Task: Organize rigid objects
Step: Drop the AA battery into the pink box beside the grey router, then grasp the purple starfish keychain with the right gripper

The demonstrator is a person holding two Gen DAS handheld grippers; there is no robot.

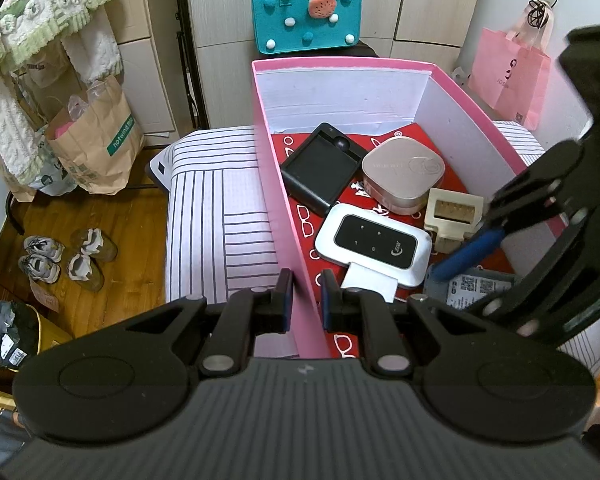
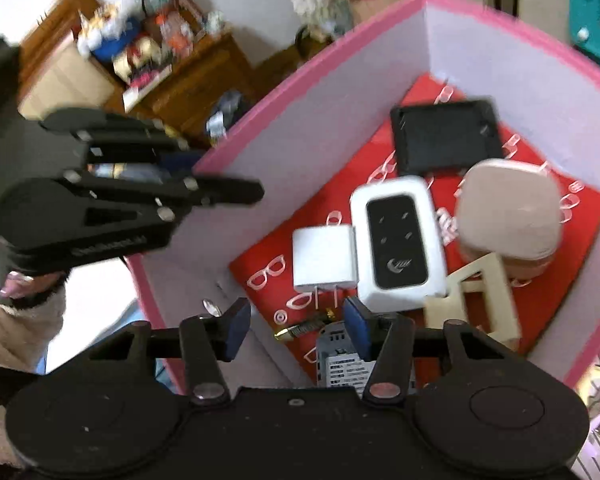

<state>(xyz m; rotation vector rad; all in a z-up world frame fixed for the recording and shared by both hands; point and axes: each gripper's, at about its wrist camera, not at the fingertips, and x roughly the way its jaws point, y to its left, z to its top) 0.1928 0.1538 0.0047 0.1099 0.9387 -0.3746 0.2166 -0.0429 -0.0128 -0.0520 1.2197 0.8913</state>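
Note:
A pink box (image 1: 272,184) with white inner walls holds a black case (image 1: 320,168), a beige rounded box (image 1: 404,176), a white pocket router (image 1: 374,246), a cream plug adapter (image 1: 452,212), a white charger (image 2: 324,258) and a grey hard drive (image 1: 476,286). My left gripper (image 1: 306,300) straddles the box's left wall, fingers nearly closed on it. My right gripper (image 2: 296,324) is open and empty, low inside the box above the hard drive (image 2: 340,364). It also shows in the left wrist view (image 1: 476,248).
The box stands on a striped cushion (image 1: 216,208). A teal felt bag (image 1: 306,12) is behind it, a pink paper bag (image 1: 508,76) to the right. Brown paper bags (image 1: 96,136) and shoes (image 1: 60,256) lie on the wooden floor at left.

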